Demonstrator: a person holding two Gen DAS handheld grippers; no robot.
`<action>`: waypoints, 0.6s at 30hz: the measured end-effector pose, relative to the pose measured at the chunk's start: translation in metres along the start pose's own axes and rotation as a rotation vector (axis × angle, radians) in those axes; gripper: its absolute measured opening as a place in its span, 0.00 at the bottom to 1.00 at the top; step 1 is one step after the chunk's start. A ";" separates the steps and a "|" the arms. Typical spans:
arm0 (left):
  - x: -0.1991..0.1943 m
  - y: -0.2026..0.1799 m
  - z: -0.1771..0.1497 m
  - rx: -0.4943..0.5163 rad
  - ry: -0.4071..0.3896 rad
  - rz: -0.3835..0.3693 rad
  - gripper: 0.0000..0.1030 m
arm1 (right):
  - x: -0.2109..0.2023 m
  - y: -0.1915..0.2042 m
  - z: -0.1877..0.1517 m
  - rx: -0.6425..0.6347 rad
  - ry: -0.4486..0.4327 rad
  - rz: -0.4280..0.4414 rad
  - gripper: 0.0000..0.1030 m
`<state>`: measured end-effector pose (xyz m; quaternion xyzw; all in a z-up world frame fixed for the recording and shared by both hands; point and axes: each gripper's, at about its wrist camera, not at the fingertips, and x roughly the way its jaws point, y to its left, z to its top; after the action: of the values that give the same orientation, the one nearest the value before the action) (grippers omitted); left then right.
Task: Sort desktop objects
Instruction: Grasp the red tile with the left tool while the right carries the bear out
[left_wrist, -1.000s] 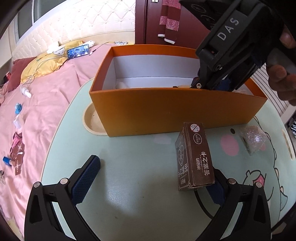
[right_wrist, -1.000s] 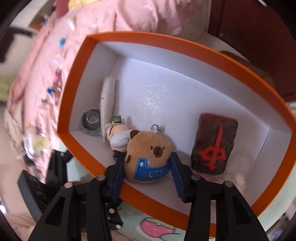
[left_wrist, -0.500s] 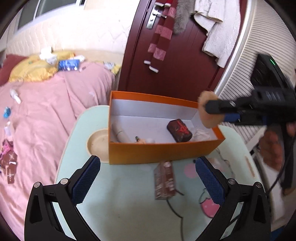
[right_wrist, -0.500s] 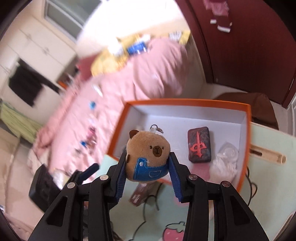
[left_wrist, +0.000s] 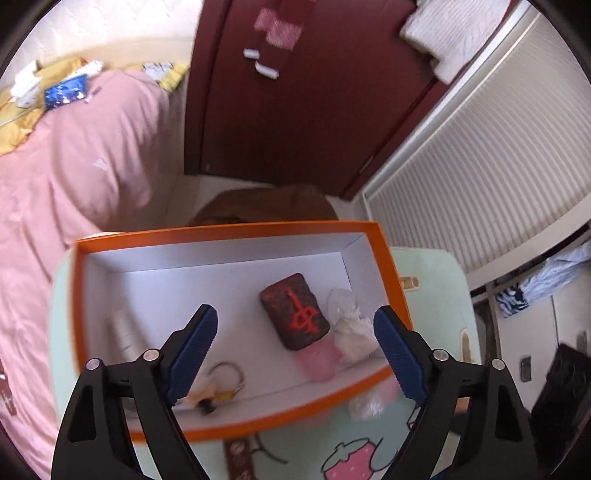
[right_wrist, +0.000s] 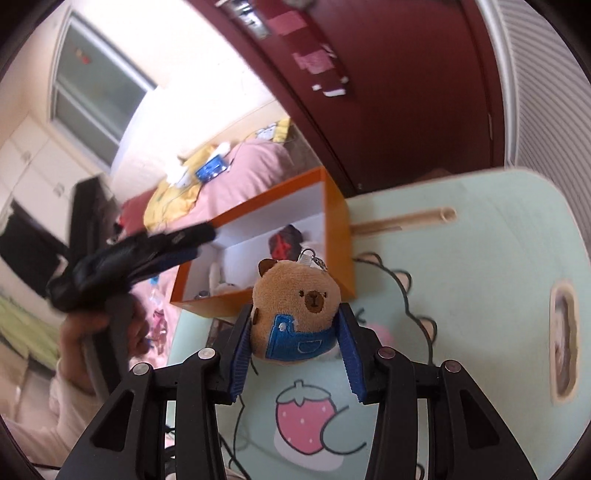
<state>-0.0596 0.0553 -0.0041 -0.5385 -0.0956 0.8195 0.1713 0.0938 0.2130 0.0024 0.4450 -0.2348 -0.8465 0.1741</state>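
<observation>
With the capybara plush (right_wrist: 295, 314) pinched between the pads of the right gripper (right_wrist: 293, 341) just beside the orange box (left_wrist: 236, 430), its hold should be kept firm, while the left gripper (left_wrist: 295, 354), jaws just narrowed yet empty, is kept above that box.

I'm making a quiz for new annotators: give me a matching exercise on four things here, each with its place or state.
Things:
1. capybara plush
2. dark tile with red mark
3. left gripper
4. strawberry drawing

Places or states:
A. printed on the green table top
B. lying inside the orange box
C. clamped between the right gripper pads
D. open, nothing between its pads

Pairs: 1-C, 2-B, 3-D, 4-A
</observation>
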 end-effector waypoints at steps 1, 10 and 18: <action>0.011 -0.002 0.001 -0.005 0.039 0.020 0.68 | -0.001 -0.005 -0.002 0.020 -0.003 0.007 0.42; 0.064 -0.026 0.000 0.060 0.158 0.197 0.54 | -0.020 -0.032 -0.013 0.065 -0.022 0.039 0.42; 0.054 -0.026 -0.004 0.125 0.151 0.163 0.43 | -0.019 -0.032 -0.014 0.047 -0.015 0.037 0.42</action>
<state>-0.0705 0.1003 -0.0432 -0.5930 0.0130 0.7921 0.1439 0.1135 0.2460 -0.0094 0.4380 -0.2642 -0.8408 0.1774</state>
